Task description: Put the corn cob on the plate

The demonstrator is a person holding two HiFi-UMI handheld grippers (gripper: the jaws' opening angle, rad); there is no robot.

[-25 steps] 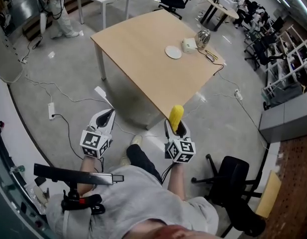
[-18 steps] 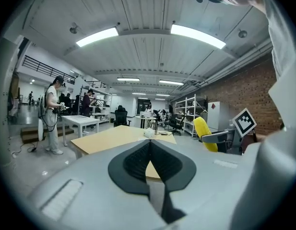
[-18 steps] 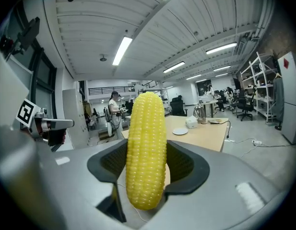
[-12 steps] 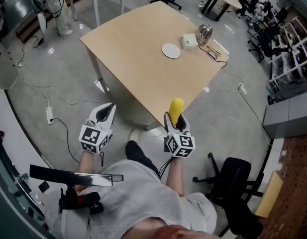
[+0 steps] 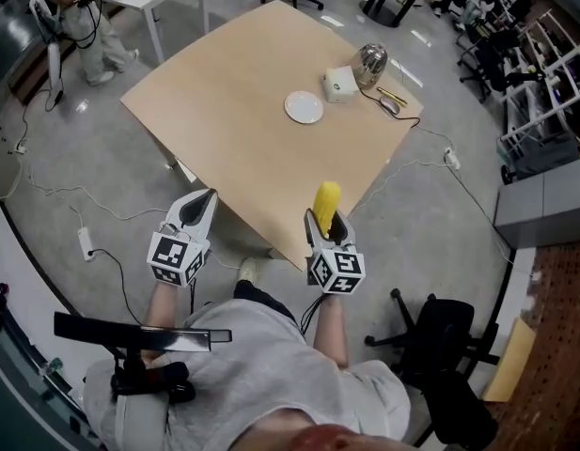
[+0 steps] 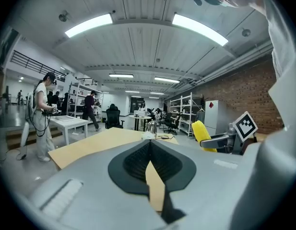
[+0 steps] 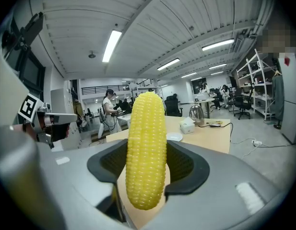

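Observation:
My right gripper is shut on a yellow corn cob, which stands upright between the jaws just over the near corner of the wooden table. Up close the corn cob fills the right gripper. A small white plate lies far across the table; the same plate shows behind the cob. My left gripper hangs shut and empty off the table's near left edge. In its own view the left gripper has its jaws closed together.
Past the plate stand a white box and a shiny metal kettle, with a cable and small items at the table's right corner. Cables and power strips lie on the floor. A black office chair is at my right. A person stands far left.
The table has come closer and lower in the head view as I step towards it. Both grippers keep their hold and pose; the cob now overlaps the table's near corner.

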